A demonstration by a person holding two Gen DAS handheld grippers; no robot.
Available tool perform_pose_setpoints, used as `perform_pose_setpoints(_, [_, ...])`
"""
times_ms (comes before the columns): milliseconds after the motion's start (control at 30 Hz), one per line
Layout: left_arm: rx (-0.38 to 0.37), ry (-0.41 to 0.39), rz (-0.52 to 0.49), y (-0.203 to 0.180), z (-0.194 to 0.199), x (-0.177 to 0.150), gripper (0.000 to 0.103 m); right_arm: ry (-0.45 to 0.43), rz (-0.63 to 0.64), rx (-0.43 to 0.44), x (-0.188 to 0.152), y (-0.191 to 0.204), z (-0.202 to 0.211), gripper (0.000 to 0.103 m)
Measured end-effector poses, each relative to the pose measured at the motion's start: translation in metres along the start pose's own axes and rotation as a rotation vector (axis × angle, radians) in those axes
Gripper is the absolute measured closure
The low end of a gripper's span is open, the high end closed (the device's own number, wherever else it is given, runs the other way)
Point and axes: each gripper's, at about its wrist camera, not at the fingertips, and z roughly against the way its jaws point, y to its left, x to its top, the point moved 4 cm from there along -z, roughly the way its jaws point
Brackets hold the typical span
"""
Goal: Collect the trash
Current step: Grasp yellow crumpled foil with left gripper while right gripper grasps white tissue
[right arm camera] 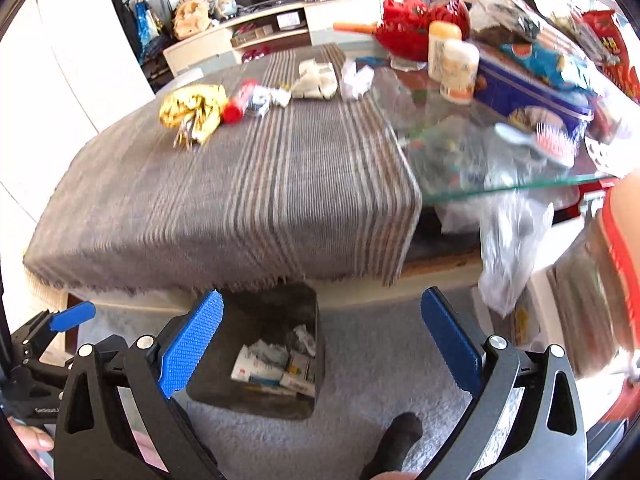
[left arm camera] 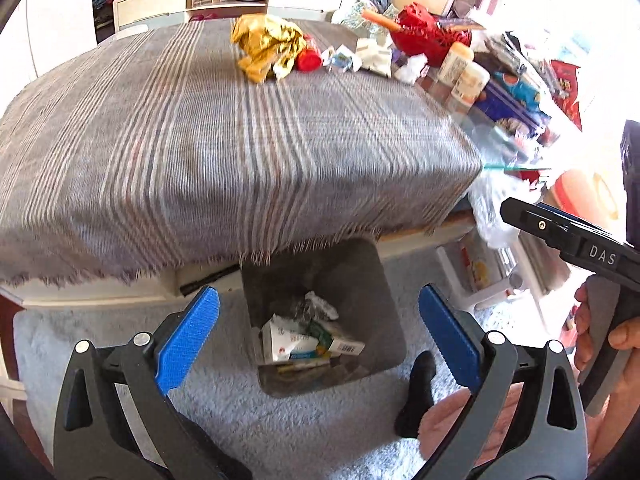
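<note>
A grey trash bin [left arm camera: 360, 280] stands on the carpet under the table's front edge, with cartons and wrappers inside; it also shows in the right wrist view [right arm camera: 280, 312]. On the striped cloth at the far side lie a crumpled gold wrapper [left arm camera: 266, 46] [right arm camera: 192, 110], a red-capped item [left arm camera: 308, 60] [right arm camera: 238, 104], and white crumpled papers [left arm camera: 374, 54] [right arm camera: 316, 78]. My left gripper [left arm camera: 319, 336] is open and empty above the bin. My right gripper [right arm camera: 320, 340] is open and empty, just right of the bin; its body shows in the left wrist view [left arm camera: 580, 244].
A grey striped cloth [left arm camera: 200, 140] covers the table's left part; bare glass [right arm camera: 480, 152] lies to the right, crowded with a red basket [left arm camera: 424, 34], bottles [right arm camera: 456, 68], a blue tin [right arm camera: 532, 92] and a hairbrush [right arm camera: 552, 144]. A plastic bag [right arm camera: 508, 240] hangs below.
</note>
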Motion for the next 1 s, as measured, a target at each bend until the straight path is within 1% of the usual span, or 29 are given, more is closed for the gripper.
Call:
perform_pose_setpoints(100, [0.004, -0.01, 0.001, 0.005, 0.001, 0.02, 0.008, -0.018, 0.003, -0.005, 0.022, 0.002, -0.002, 0.003])
perform_pose_setpoints(233, [0.026, -0.039, -0.001, 0.017, -0.002, 0.057, 0.008, -0.033, 0.004, -0.011, 0.053, 0.007, -0.011, 0.003])
perform_pose_setpoints(333, [0.04, -0.06, 0.014, 0.03, -0.007, 0.087, 0.008, -0.054, 0.01, -0.018, 0.083, 0.012, -0.022, 0.003])
perform_pose_setpoints(467, [0.065, -0.073, 0.021, 0.044, -0.022, 0.125, 0.008, -0.06, -0.005, 0.001, 0.116, 0.014, -0.043, 0.003])
perform_pose_setpoints(600, [0.084, -0.081, 0.035, 0.056, -0.037, 0.154, 0.008, -0.057, -0.073, 0.019, 0.145, 0.005, -0.07, 0.003])
perform_pose_setpoints(733, [0.106, -0.095, 0.034, 0.062, -0.051, 0.189, 0.008, -0.076, -0.111, -0.01, 0.172, -0.007, -0.093, 0.003])
perform_pose_setpoints(1000, [0.135, -0.1, 0.029, 0.069, -0.085, 0.236, 0.008, -0.085, -0.15, -0.041, 0.202, -0.033, -0.127, 0.004])
